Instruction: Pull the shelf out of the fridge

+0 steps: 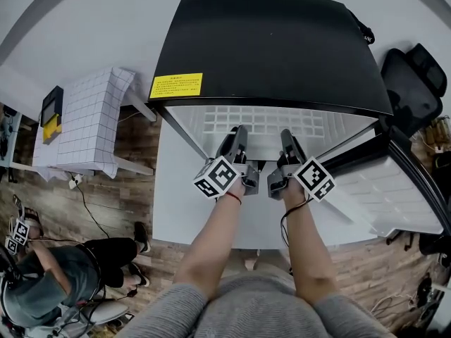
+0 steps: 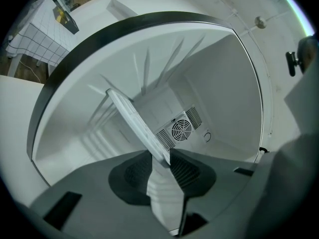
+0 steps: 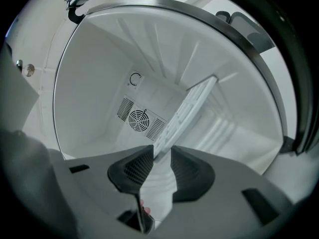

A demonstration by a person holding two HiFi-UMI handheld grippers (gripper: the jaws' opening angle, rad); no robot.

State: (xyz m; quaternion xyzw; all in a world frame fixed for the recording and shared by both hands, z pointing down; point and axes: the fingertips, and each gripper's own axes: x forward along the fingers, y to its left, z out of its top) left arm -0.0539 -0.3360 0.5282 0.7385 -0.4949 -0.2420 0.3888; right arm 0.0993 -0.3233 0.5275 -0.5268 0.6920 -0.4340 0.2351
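White shelf [image 2: 132,118] in left tongs [image 2: 162,156]

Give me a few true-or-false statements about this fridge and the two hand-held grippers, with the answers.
1. The white slatted plastic shelf sits between the jaws of the left hand-held gripper. True.
2. The white-lined fridge door is closed. False: it stands open, at the head view's right.
3. A yellow rectangular label lies on the black fridge top. True.
4. The right hand-held gripper holds nothing. False: its jaws clamp the same shelf.
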